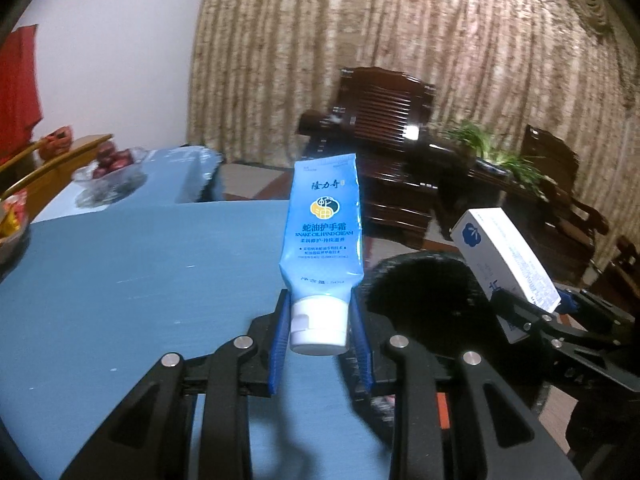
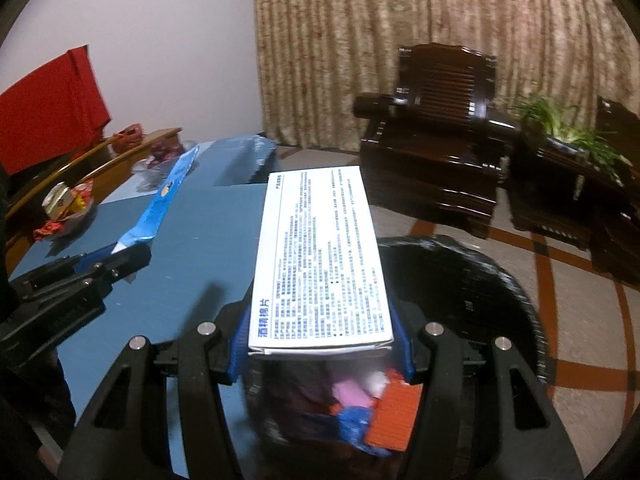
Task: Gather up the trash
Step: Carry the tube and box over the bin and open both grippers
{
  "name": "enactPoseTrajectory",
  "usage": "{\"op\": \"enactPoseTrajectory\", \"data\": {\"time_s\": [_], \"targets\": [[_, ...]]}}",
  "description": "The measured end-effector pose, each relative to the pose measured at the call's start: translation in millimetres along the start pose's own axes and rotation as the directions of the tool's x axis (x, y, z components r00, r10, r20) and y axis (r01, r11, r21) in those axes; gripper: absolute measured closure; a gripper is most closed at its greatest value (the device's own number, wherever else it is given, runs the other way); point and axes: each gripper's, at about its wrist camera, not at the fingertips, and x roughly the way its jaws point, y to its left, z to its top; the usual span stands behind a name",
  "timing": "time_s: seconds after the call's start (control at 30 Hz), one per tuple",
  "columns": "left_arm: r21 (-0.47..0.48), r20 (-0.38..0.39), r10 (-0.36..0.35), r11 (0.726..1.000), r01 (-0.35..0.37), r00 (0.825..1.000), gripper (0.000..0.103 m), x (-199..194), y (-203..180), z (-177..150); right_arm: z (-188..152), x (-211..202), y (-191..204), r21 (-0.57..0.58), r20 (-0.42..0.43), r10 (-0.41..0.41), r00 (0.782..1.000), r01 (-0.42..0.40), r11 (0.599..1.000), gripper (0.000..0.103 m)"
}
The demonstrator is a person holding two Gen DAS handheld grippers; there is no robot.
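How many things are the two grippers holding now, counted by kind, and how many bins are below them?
Hand cream tube, in the left gripper: 1
White box, in the right gripper: 1
Black trash bin: 1
Total: 3

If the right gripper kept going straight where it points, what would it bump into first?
Probably the black trash bin. The right gripper, shut on the white box, points down over the bin's open mouth, so the box would likely reach it first. Depth is hard to judge.
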Motion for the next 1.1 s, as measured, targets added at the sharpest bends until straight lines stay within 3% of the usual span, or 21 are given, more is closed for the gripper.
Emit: {"op": "enactPoseTrajectory", "data": {"time_s": [0.47, 1.0, 1.07, 1.1], "targets": [[0.077, -0.072, -0.117, 0.989, 0.123, 0.99, 0.074, 44.2, -72.9, -10.3, -32.5, -5.5, -68.1, 0.068, -0.045, -0.131, 0.99, 0.134, 0.989, 0.049], [0.105, -0.154, -0.158, 0.979, 0.175, 0.975, 0.074, 87.6, -89.5, -25.3, -54.4, 30.2, -94.1, 0.093, -0.123, -0.147, 0.981, 0.159, 0.983, 0.048], [0.099, -0.169, -0.17, 0.977, 0.188, 0.971, 0.072, 91.8, -88.4, -26.7, -57.6, 33.6, -96.2, 0.093, -0.125, -0.174, 0.977, 0.186, 0.978, 0.038], [0.094, -0.167, -0.172, 0.977, 0.19, 0.971, 0.06, 91.5, -86.8, -27.1, -58.4, 34.5, -96.6, 0.093, -0.122, -0.186, 0.975, 0.198, 0.976, 0.025]]}}
